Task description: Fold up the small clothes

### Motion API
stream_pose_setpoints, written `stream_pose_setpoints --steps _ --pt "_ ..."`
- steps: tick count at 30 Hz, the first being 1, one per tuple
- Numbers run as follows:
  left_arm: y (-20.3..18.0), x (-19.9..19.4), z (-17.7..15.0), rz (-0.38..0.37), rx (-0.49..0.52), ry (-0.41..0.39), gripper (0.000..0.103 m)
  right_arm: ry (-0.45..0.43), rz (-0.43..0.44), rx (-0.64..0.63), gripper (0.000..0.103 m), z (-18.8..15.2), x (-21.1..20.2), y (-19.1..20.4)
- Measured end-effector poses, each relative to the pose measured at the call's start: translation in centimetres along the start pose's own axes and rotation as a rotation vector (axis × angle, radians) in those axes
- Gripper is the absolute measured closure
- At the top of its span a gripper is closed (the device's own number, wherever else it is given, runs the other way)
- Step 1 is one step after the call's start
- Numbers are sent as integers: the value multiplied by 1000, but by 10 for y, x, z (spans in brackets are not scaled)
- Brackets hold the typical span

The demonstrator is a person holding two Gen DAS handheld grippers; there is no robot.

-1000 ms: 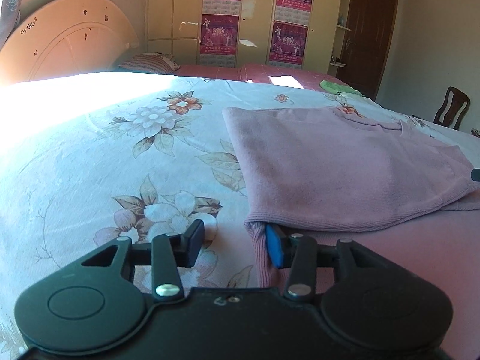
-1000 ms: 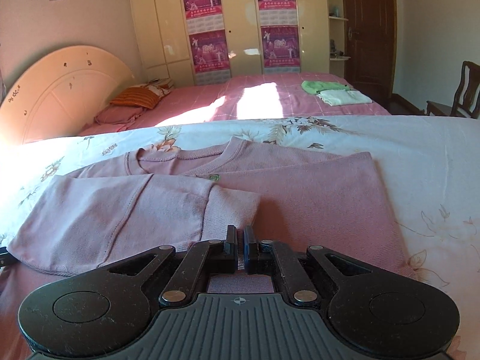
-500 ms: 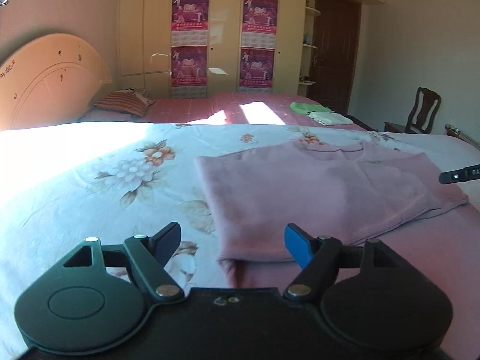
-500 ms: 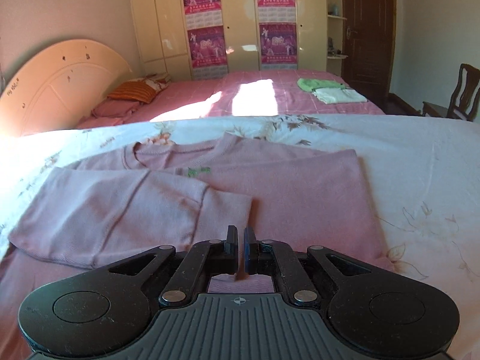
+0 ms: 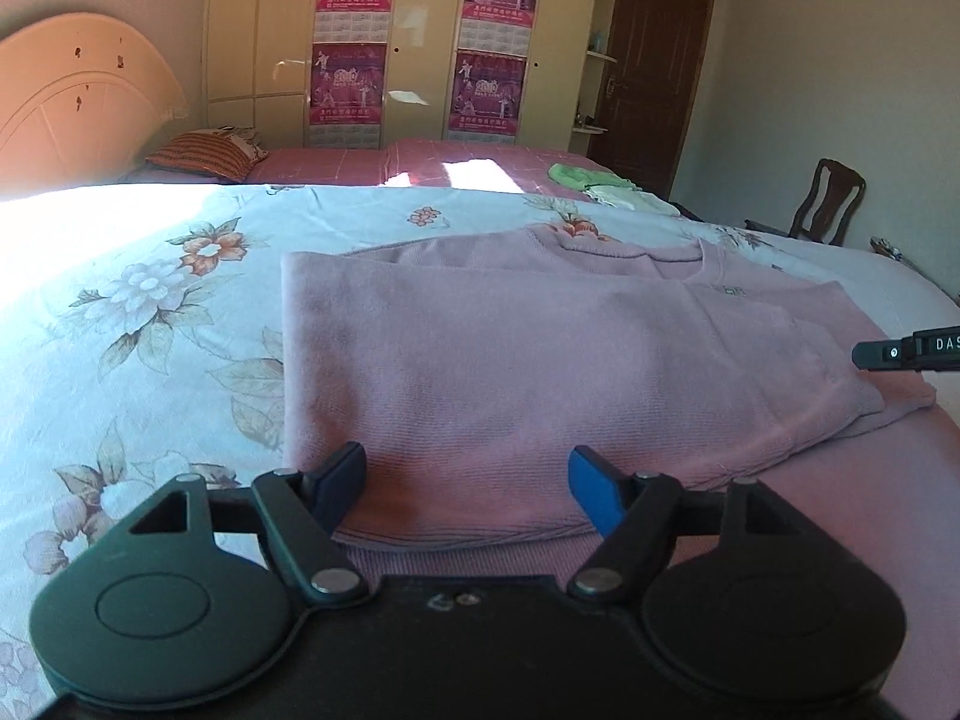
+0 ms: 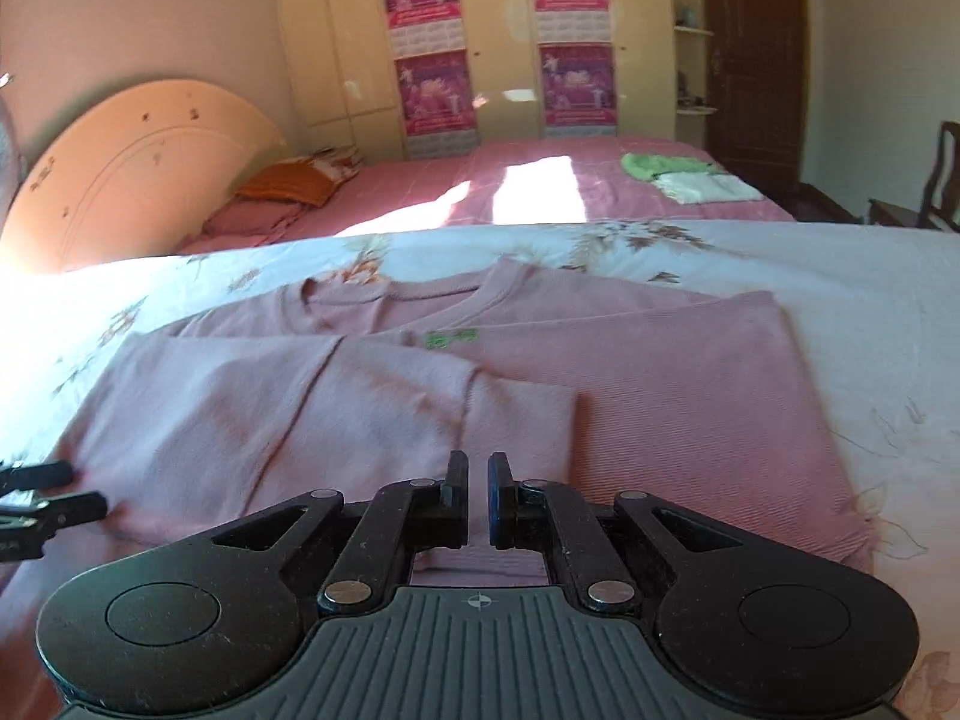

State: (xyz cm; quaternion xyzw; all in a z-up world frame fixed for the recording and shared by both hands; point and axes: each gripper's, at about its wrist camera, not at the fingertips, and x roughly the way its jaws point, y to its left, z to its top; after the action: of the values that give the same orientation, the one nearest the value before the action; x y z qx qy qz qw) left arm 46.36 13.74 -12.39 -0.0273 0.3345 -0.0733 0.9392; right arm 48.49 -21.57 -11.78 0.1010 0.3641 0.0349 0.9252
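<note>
A pink knit sweater (image 5: 540,360) lies flat on the floral bedspread (image 5: 150,312), its left side folded over the body. It also shows in the right wrist view (image 6: 630,396), with the folded sleeve toward me. My left gripper (image 5: 468,480) is open and empty, just above the sweater's near left hem. My right gripper (image 6: 477,498) has its jaws a narrow gap apart with nothing between them, hovering over the near edge of the sweater. The right gripper's tip shows at the right edge of the left wrist view (image 5: 900,354).
A second bed with a pink cover (image 6: 540,192) stands behind, with a green and a white folded cloth (image 6: 690,177) and pillows (image 6: 294,180) on it. A wooden chair (image 5: 828,198) stands at the right. Wardrobes with posters line the back wall.
My left gripper has opened wider, risen and pulled back from the sweater's corner. My right gripper has parted slightly and drawn back a little; the folded sleeve lies still.
</note>
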Motion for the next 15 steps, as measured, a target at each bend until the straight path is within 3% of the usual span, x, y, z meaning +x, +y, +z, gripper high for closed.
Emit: stream_pose_setpoints --steps 1,2,6,7,8,9,11,14,15 --pt "2 -2 1 13 -15 -11 30 13 16 40 58 2 4 -7" --pt "3 -6 1 23 -33 -26 30 18 40 62 52 2 7 -12" --pt "4 -6 -3 14 -53 -29 27 60 65 49 53 4 24 -12" --pt "3 -3 -5 24 -41 -14 28 65 58 16 61 5 25 -7" --pt "2 -3 -7 31 -33 -18 28 83 81 -13 99 8 26 -2" --pt "1 -4 -7 36 -32 -27 28 69 91 -40 98 12 22 4" --pt "0 -8 -7 52 -32 -54 30 -68 100 -120 98 22 -6 20" --pt "1 -11 -10 69 -38 -93 30 -309 147 -144 98 36 -60 33" --pt "1 -11 -12 71 -39 -100 30 -349 148 -147 98 33 -63 31"
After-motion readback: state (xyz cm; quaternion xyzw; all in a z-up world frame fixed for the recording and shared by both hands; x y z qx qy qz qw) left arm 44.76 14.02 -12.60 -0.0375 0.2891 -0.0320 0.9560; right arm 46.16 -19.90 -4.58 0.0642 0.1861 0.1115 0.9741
